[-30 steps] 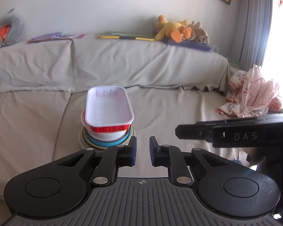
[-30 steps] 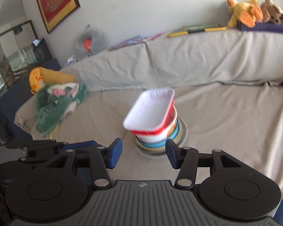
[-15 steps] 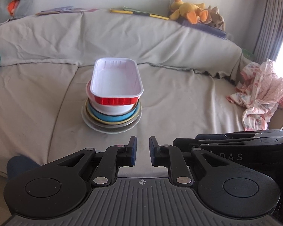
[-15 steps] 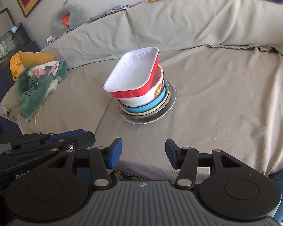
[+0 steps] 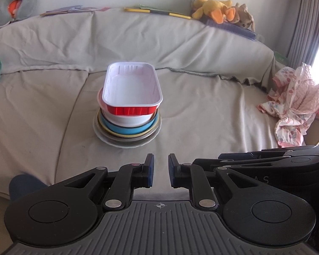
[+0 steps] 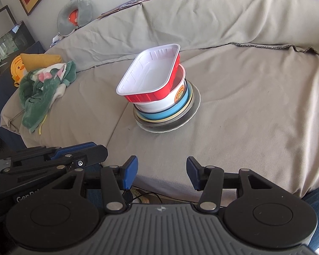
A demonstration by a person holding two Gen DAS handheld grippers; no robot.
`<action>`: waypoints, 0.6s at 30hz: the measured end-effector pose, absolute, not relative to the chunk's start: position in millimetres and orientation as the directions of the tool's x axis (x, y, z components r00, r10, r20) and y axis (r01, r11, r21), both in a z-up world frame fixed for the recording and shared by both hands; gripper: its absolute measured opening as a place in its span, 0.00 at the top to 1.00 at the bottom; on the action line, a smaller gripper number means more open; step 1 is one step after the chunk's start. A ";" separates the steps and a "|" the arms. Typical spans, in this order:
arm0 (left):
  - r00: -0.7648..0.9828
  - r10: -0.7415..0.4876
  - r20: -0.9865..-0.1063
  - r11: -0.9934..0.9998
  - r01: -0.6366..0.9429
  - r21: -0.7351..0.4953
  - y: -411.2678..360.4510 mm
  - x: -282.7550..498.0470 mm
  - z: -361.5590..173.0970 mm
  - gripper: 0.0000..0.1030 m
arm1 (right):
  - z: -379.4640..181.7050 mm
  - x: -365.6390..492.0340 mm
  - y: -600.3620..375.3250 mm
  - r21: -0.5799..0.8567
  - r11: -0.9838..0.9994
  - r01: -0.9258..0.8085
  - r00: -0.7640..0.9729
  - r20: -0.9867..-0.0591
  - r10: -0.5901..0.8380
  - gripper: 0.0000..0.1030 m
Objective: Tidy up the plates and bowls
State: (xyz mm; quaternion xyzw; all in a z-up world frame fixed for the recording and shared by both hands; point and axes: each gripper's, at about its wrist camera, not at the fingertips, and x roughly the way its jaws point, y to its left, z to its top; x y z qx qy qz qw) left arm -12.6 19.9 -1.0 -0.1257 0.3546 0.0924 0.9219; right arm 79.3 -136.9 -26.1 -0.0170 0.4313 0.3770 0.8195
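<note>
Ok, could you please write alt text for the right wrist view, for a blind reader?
A red rectangular tray sits tilted atop a stack of bowls and plates on a beige covered sofa. The right gripper is open and empty in front, away from the stack.

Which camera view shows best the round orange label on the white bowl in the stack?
The right wrist view: the orange label faces it on the side of the white bowl. In the left wrist view the bowl shows only plain white; the label is hidden.
</note>
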 end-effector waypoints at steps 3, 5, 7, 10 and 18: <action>0.731 0.080 -0.678 0.951 -0.260 -0.168 19.8 -12.5 -1.3 0.83 | -26.1 79.8 -136.6 0.298 0.715 -0.632 0.343 -0.720 0.603 0.51; 0.731 0.081 -0.677 0.951 -0.260 -0.167 19.4 -12.6 -1.3 0.83 | -26.3 79.9 -137.1 0.299 0.715 -0.632 0.342 -0.720 0.604 0.51; 0.731 0.081 -0.677 0.951 -0.260 -0.167 19.5 -12.6 -1.4 0.83 | -26.4 79.8 -137.2 0.300 0.714 -0.632 0.341 -0.720 0.605 0.51; 0.731 0.081 -0.677 0.951 -0.260 -0.167 19.1 -12.7 -1.2 0.83 | -27.8 79.6 -137.4 0.302 0.713 -0.632 0.339 -0.721 0.605 0.51; 0.731 0.081 -0.678 0.951 -0.261 -0.168 19.3 -12.5 -1.3 0.83 | -28.3 79.4 -137.2 0.303 0.712 -0.633 0.337 -0.721 0.606 0.51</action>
